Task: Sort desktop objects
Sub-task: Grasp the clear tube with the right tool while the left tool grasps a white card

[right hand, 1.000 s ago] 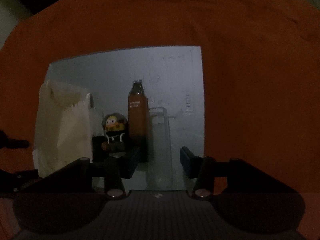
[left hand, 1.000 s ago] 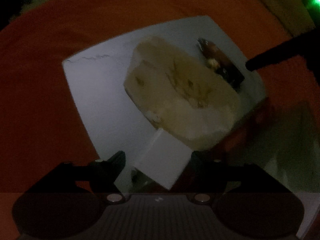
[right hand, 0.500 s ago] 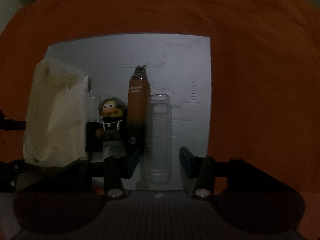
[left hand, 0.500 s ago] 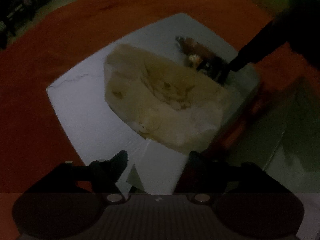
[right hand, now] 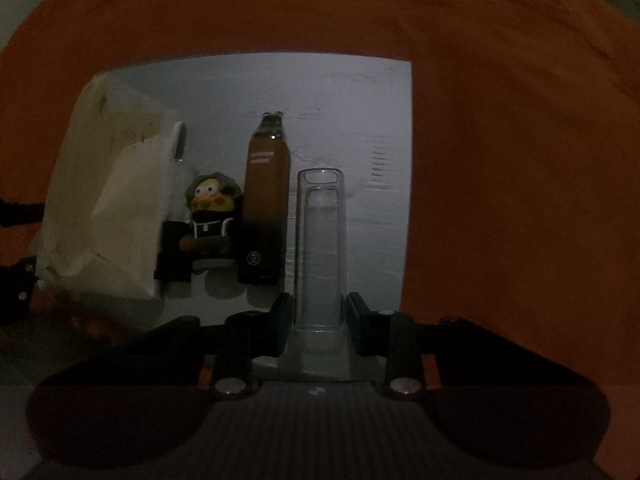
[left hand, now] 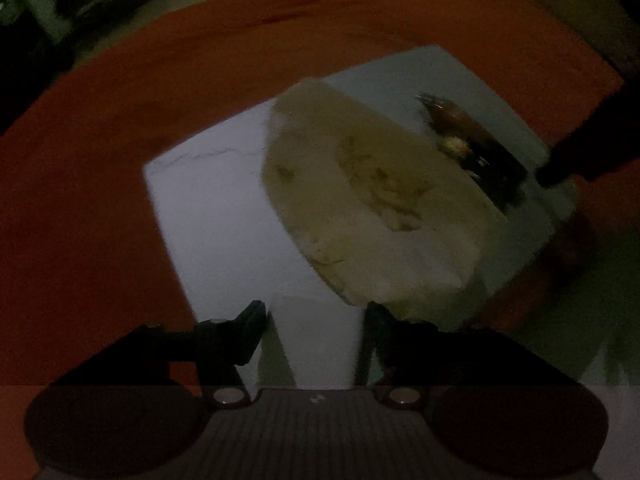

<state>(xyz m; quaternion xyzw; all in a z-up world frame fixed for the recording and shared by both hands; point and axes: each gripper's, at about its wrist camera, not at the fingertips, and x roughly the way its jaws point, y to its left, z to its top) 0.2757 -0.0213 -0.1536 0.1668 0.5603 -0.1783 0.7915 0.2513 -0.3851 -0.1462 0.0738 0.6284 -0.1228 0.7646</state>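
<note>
The clear plastic case is now squeezed between the fingers of the right gripper, which were wide apart a moment ago. It lies on the white board beside the brown bottle and duck toy. A white card is held in the left gripper. Both things seem ready to be sorted.

Orange cloth covers the table, and a white board lies flat on it. On the board: a crumpled pale bag, a duck figure, a brown bottle, a clear case.
</note>
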